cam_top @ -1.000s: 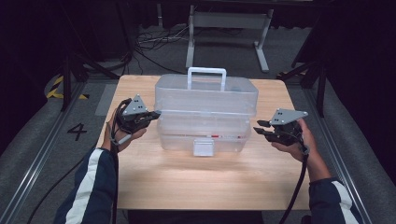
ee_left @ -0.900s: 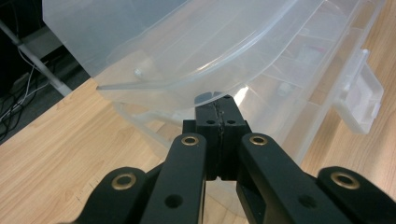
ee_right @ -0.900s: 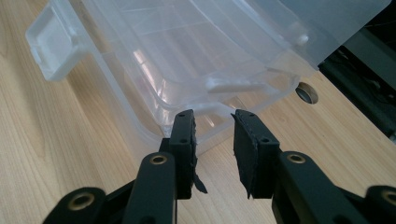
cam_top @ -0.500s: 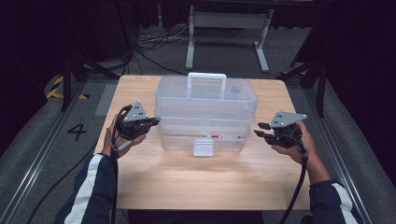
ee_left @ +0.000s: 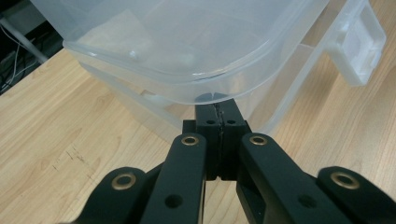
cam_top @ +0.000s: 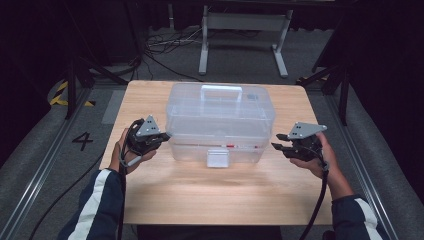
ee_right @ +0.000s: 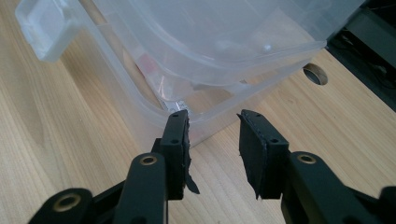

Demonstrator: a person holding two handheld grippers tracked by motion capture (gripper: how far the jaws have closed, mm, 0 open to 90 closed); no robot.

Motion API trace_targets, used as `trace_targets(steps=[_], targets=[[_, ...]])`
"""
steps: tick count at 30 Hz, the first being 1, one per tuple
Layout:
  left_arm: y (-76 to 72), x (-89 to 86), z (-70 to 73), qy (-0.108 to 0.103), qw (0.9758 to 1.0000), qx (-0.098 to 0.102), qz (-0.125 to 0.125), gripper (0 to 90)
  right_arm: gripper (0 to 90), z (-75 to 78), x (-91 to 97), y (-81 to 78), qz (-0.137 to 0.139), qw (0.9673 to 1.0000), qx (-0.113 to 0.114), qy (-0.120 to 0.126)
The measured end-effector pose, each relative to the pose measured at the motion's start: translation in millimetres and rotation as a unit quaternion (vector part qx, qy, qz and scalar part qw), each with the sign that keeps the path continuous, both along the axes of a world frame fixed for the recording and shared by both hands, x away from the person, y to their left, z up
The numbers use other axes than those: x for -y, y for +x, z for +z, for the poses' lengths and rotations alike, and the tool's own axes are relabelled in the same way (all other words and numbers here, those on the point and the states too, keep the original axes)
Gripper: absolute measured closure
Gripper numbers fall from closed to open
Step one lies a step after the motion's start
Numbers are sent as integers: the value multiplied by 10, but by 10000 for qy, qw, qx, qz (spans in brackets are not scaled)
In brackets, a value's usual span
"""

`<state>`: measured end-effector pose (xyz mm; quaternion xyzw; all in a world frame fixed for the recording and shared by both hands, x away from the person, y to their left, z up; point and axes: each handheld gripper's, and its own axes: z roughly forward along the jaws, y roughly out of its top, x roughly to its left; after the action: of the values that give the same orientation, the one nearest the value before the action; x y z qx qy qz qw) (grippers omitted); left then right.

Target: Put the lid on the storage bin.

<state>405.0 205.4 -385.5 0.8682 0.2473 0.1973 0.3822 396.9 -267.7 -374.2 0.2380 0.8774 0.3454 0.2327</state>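
Left gripper (cam_top: 162, 135): jaws pressed together, nothing between them, tips tucked under the lid rim at the left end of the clear plastic box (cam_top: 220, 120). Right gripper (cam_top: 278, 141): jaws have just been opening, now partly apart, gap empty, tips just beside the box's right end. Box sits mid-table (cam_top: 200, 200), lid on, white handle (cam_top: 221, 91) on top, front latch (cam_top: 218, 159) facing the person.

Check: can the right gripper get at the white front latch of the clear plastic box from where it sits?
Probably yes. The right gripper sits open beside the box's right end, and bare tabletop lies along the front to the latch. Nothing blocks that path.
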Motion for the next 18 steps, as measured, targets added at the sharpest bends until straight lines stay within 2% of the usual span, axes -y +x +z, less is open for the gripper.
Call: trace_targets(steps=[2,11,18], targets=[[-3,-11,-5,-56,10000,-9,6,900,626,0,5,-16,18,10000,-3,25],[-19,-52,-55,109,9999,-49,44,900,615,-35,7,-27,13,10000,-62,7],[-34,-84,-100,141,9998,-97,80,900,614,-51,10,-27,10,9999,-97,20]])
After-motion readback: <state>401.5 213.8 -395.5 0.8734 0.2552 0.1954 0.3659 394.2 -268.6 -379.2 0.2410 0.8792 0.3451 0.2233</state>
